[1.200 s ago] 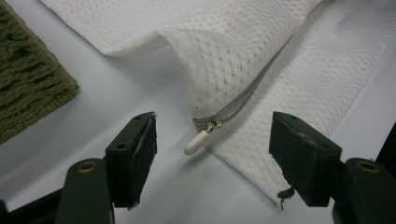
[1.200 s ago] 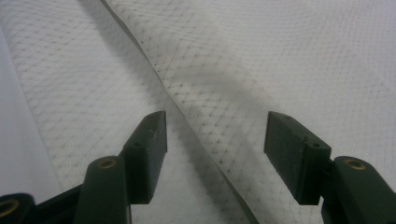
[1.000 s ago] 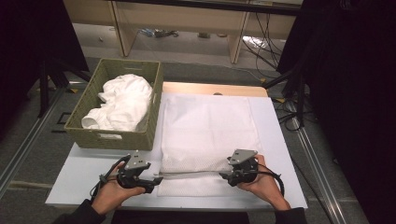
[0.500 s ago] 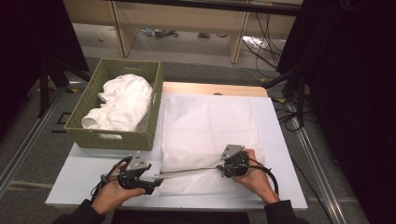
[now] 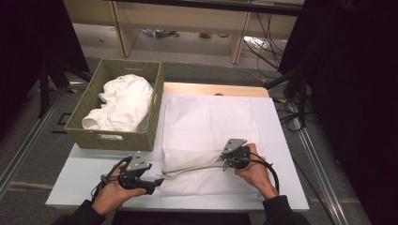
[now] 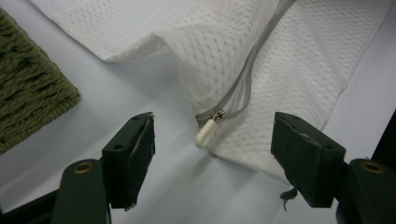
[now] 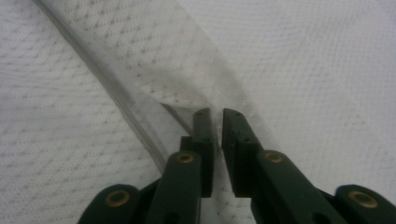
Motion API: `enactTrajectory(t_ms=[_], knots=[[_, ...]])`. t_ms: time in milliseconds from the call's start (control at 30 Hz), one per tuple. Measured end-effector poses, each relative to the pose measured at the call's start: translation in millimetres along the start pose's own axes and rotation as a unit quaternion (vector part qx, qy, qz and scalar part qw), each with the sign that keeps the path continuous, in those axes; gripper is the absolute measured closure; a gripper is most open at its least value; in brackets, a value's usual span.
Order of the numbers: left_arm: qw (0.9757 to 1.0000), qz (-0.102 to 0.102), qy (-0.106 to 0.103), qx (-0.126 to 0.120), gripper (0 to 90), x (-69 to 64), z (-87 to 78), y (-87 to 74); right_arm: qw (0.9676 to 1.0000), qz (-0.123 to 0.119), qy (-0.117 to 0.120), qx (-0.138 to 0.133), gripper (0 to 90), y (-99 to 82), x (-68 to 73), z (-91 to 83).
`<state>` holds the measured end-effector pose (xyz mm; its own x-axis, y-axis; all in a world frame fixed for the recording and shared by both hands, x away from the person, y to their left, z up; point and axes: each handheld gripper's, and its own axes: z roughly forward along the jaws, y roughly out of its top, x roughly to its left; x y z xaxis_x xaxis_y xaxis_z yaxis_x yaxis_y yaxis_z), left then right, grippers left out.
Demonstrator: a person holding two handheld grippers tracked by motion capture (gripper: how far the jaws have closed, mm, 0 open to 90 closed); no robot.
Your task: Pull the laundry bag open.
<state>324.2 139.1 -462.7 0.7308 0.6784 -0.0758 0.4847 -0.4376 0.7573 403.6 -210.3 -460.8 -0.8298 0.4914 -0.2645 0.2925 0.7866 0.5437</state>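
Note:
A white mesh bag (image 5: 206,122) lies flat on the white table (image 5: 84,166), its grey zipper (image 5: 195,168) along the near edge. The white zipper pull (image 6: 205,134) rests on the table at the bag's near left corner. My left gripper (image 5: 157,180) (image 6: 215,128) is open, its jaws wide on either side of the pull without touching it. My right gripper (image 5: 225,161) (image 7: 215,116) sits farther right along the zipper. Its jaws have just been closing and now pinch a fold of mesh beside the zipper tape.
A green woven basket (image 5: 112,138) holding crumpled white cloth (image 5: 124,101) stands at the table's left, close to the bag's edge. Shelving and cables lie on the floor beyond the table. Both hands reach in over the near table edge.
My right gripper slid left and a little farther in along the bag's near edge, and its jaws closed on the mesh. The left gripper stayed put, still open.

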Motion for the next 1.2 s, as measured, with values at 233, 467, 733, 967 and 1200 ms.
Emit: enactTrajectory(t_ms=[233,467,733,967,1200], knots=[[0.9999,0.009,0.001,0.011,30.2,0.5,1.1,-0.6,0.999,-0.027,0.027,0.024,57.3,-2.2,5.5,6.0],[0.9999,0.012,-0.001,0.01,30.1,-0.3,2.2,-0.3,0.9994,-0.019,0.026,0.015,52.0,-0.6,3.1,12.1],[0.9997,0.02,0.0,0.016,29.8,-0.5,2.5,-1.0,0.999,0.004,0.045,0.004,85.3,2.5,-5.6,19.4],[0.9997,0.023,-0.001,0.005,29.8,0.8,0.1,1.2,1.0,-0.008,0.0,0.003,88.6,10.9,-9.7,6.2],[0.9999,0.006,-0.002,-0.013,29.8,-0.9,-2.0,3.8,0.9994,-0.01,-0.031,-0.012,89.4,18.0,-13.7,-9.7]])
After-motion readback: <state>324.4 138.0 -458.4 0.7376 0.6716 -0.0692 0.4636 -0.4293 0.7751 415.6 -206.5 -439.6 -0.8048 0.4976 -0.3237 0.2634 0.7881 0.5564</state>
